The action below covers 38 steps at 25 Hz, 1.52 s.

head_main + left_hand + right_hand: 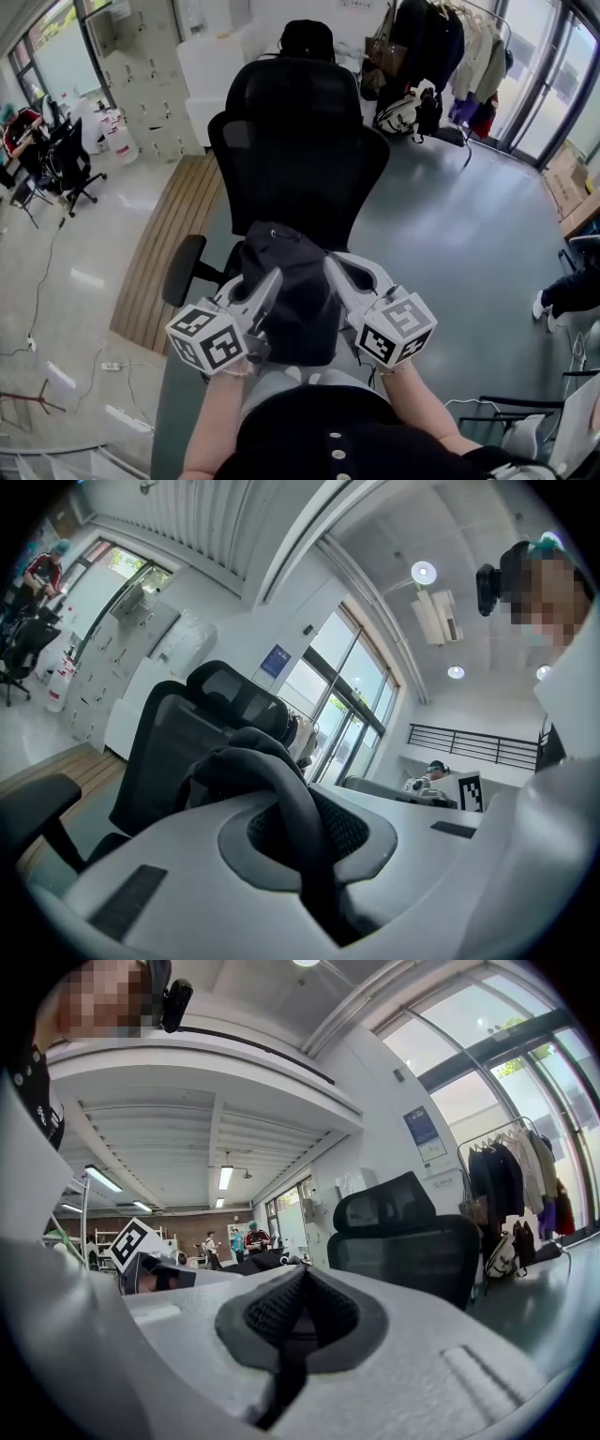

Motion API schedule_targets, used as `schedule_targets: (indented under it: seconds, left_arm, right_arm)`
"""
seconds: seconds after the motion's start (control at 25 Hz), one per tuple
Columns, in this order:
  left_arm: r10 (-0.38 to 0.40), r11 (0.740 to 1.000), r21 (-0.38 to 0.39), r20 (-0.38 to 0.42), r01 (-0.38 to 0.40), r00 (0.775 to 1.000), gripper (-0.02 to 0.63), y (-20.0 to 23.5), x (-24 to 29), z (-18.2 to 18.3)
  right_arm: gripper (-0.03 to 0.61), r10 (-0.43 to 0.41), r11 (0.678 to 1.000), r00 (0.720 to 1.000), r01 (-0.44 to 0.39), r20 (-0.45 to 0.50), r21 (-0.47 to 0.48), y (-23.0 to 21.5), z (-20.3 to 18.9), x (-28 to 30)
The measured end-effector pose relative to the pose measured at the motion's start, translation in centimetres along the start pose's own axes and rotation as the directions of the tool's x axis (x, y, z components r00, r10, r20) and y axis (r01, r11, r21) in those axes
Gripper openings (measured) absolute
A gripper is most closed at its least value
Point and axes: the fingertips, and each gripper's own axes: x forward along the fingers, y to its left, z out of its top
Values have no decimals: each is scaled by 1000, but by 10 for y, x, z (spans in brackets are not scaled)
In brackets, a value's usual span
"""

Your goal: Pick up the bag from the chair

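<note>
Before the office chair (300,159), the black bag (286,281) sits between both tools; whether it has left the seat I cannot tell. Its strap (281,780) is clamped in the left gripper (272,279). Beside the bag, the right gripper (334,264) is closed, apparently empty. Lift straight up, with the strap deep in the pads, clear of the armrest (183,267).

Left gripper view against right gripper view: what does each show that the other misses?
Only the left gripper view shows the bag's black strap pinched between the left gripper's jaws. Only the right gripper view shows the right gripper's jaws shut together with nothing visible between them, and a clothes rack. Both show the black office chair.
</note>
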Motion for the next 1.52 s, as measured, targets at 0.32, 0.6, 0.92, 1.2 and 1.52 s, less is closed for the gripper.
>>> schedule_targets:
  seconds: [0.32, 0.6, 0.92, 1.2, 1.52]
  left_arm:
    - [-52, 996, 83, 69, 47, 996, 43, -13, -1, 31]
    - [-63, 993, 109, 105, 51, 993, 41, -23, -1, 49]
    - [-87, 986, 151, 147, 65, 985, 41, -33, 0, 61]
    - [-112, 983, 167, 192, 80, 975, 41, -44, -6, 70]
    - [-114, 984, 158, 205, 83, 972, 40, -43, -12, 66]
  right_arm:
    - [-3, 8, 999, 1000, -7, 26, -50, 0, 13, 2]
    - [-2, 8, 998, 998, -5, 56, -62, -3, 25, 0]
    - [-2, 3, 993, 995, 10, 101, -121, -6, 45, -11]
    - [-2, 33, 993, 993, -19, 117, -119, 0, 55, -17]
    - [-3, 50, 995, 995, -41, 92, -92, 5, 45, -14]
